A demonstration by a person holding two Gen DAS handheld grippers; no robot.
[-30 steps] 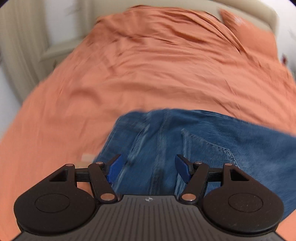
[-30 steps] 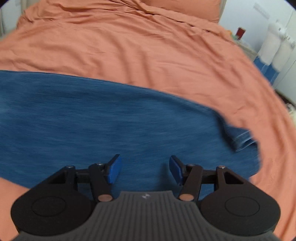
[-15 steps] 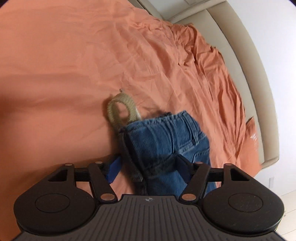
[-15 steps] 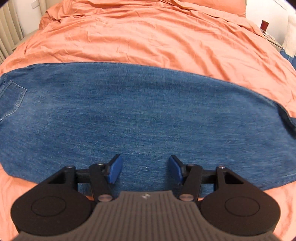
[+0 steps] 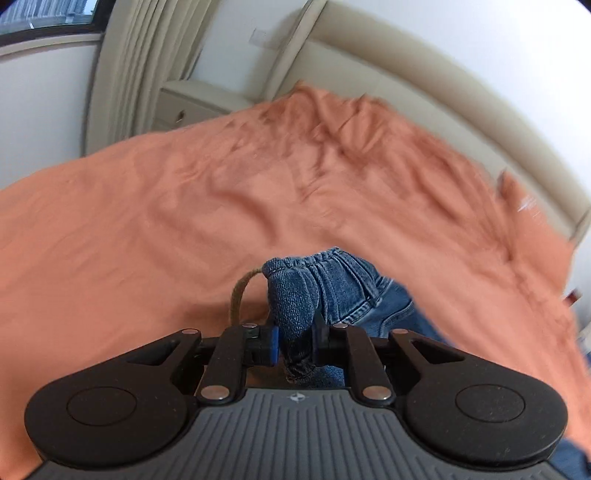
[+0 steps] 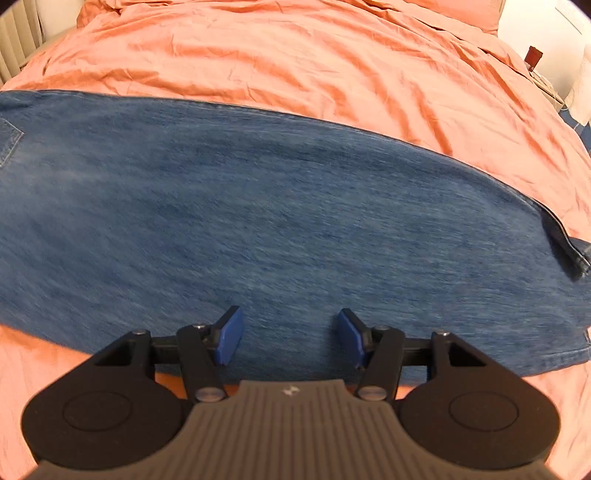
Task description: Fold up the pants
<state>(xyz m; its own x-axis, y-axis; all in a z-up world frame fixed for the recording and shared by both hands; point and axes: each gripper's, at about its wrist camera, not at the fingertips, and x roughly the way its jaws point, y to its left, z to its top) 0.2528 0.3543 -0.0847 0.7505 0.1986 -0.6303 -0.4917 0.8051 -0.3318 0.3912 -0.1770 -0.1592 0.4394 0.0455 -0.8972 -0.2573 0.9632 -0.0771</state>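
Note:
Blue denim pants [image 6: 280, 214] lie flat across the orange bed, legs stacked, hem [image 6: 569, 251] at the right and a back pocket [image 6: 7, 144] at the far left. My left gripper [image 5: 295, 338] is shut on the bunched waistband [image 5: 314, 284] of the pants and holds it lifted off the bed; a tan drawstring loop [image 5: 238, 295] hangs beside it. My right gripper [image 6: 288, 334] is open and empty, hovering just above the near edge of the pant legs.
The orange duvet [image 6: 295, 55] covers the whole bed, wrinkled toward the pillows [image 6: 461, 11]. A beige headboard [image 5: 424, 85] and a nightstand [image 5: 199, 99] stand beyond it. A bedside table with a small red item [image 6: 533, 59] is at the far right.
My left gripper has closed on the waistband and lifted it, tilting up toward the headboard. My right gripper has stayed open over the legs, shifting slightly.

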